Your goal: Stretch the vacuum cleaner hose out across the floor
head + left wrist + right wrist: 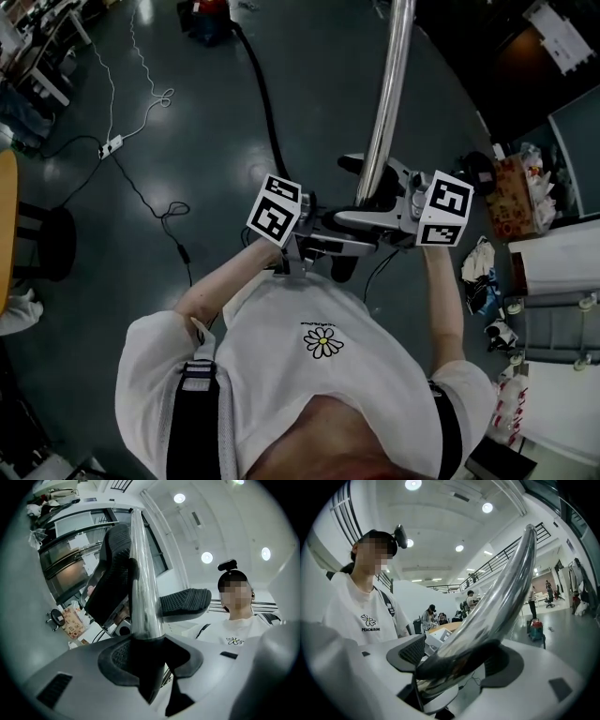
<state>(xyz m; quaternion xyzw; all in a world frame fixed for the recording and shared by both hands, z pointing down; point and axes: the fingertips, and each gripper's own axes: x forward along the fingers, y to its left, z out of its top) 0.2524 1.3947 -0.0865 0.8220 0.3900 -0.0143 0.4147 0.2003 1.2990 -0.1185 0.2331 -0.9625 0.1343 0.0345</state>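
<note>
Left tongs [146,670] and right tongs [461,665] are both clamped on the chrome tube [388,94] of the vacuum cleaner [208,13]. In each gripper view we see the ribbed black pads pressing the tube from either side. From the left gripper view, the right tongs' pads [185,603] grip the tube just beyond the left pair.

In the head view the tube rises steeply from the two tongs towards the top edge of the frame, held in front of the person's chest. The black hose [263,94] lies on the grey floor [328,56], running in a gentle curve from the red vacuum cleaner at the top edge down to the left tongs' marker cube [275,212], where it passes out of sight. We cannot tell where it joins the tube.

To the left of the hose, well apart from it, a white cable [141,56] loops down to a power strip [111,144], and a thin black cable [155,208] trails on below. At the right, a printed carton [511,197] stands among clutter beside white cabinets [562,258]. The person wears a white T-shirt [323,375] with a daisy on it.
</note>
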